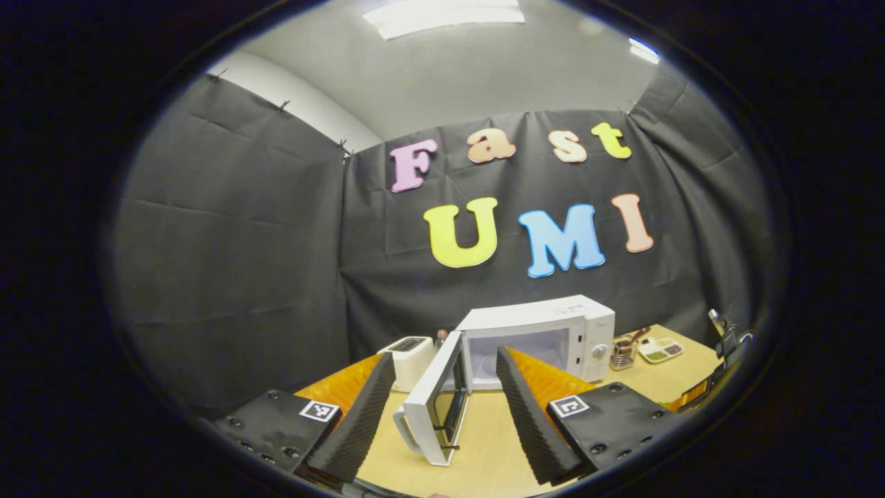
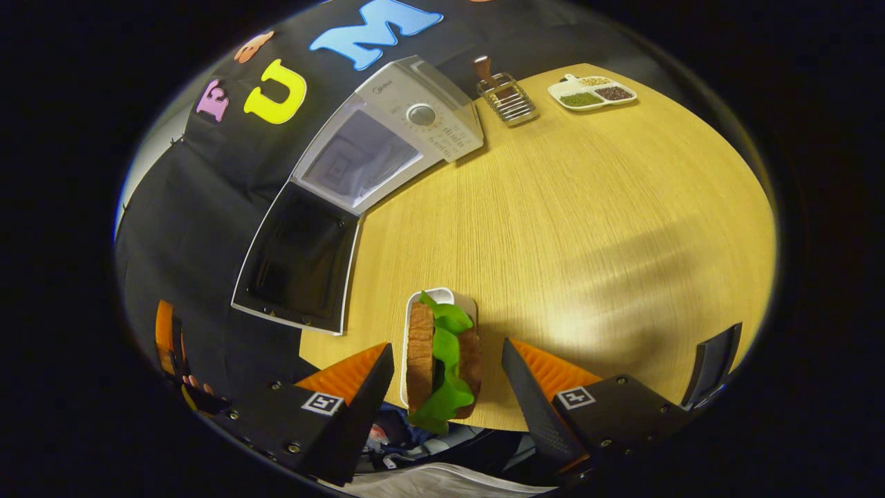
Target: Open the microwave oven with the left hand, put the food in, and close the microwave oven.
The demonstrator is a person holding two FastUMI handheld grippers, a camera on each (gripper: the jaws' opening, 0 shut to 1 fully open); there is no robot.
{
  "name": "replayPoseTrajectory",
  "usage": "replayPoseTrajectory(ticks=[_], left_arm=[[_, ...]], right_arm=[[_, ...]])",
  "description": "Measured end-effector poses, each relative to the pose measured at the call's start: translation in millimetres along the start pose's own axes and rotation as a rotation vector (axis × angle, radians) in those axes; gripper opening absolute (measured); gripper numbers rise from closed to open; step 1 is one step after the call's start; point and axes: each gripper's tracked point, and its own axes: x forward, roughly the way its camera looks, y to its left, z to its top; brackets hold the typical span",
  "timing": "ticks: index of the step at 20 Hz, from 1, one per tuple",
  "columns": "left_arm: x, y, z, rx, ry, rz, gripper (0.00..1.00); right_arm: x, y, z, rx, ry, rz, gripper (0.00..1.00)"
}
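Now, step in hand: the door is open, so the food must be picked up next; this is my judgement from how things lie.
Microwave oven (image 1: 546,335): it stands at the back of the table (image 2: 588,228), and its door (image 1: 435,401) is swung out wide, so the cavity is free.
Left gripper (image 1: 442,408): its fingers are apart and hold nothing; it is in front of the open door, not touching it.
Food: a sandwich (image 2: 442,360) with green lettuce lies on a small white tray (image 2: 415,311) at the near edge of the table, well apart from the oven.
Right gripper (image 2: 446,384): its fingers are apart, one on each side of the sandwich, not pressing on it.
Next move: I think the right gripper must close on the sandwich or tray, lift it, and carry it into the cavity.
Care: the sandwich looks soft, so a gentle grip is needed.
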Motion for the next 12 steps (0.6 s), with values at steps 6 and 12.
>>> replayPoseTrajectory(ticks=[6, 12], left_arm=[[-5.1, -1.9, 3.3, -0.007, -0.001, 0.041, 0.96], [-2.5, -1.5, 9.2, 0.001, -0.021, 0.038, 0.93]], right_arm=[[5.5, 8.6, -11.6, 0.016, 0.071, 0.046, 0.60], [-5.3, 17.0, -4.9, -0.035, 0.069, 0.079, 0.36]])
